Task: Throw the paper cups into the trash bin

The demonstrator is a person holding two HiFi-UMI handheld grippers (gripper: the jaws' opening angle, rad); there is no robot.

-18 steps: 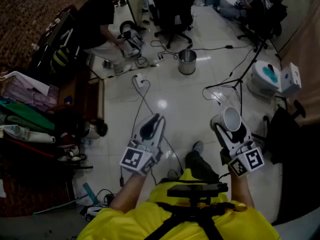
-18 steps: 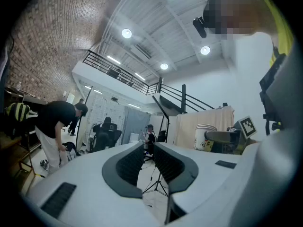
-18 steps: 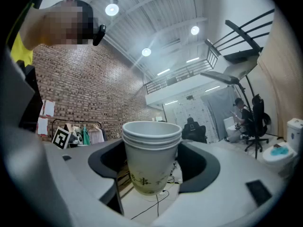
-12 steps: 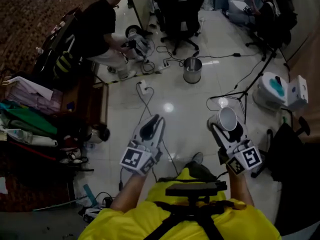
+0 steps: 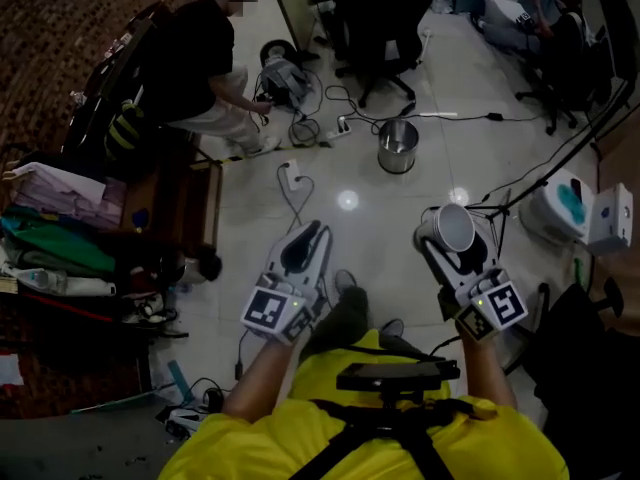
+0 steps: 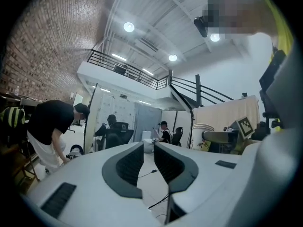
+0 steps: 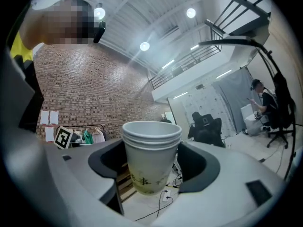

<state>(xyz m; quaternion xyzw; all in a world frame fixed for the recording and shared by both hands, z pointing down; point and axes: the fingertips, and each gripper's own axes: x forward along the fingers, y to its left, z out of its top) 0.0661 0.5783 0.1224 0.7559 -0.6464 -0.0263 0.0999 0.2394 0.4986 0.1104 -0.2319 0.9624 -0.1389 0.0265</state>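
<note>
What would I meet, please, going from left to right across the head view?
person in black → left gripper → metal trash bin → paper cups → white box

Open floor (image 5: pixel 372 230) to bin (image 5: pixel 398 146) — power strip (image 5: pixel 288 175) left

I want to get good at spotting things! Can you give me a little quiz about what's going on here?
1. Pick one: what do the right tongs hold?
A) a bottle
B) stacked paper cups
C) nothing
2. True or false: the left tongs hold a cup too.
3. Fill in the blank: the metal bin stands on the ____.

Key:
1. B
2. False, nothing is between them.
3. floor
</note>
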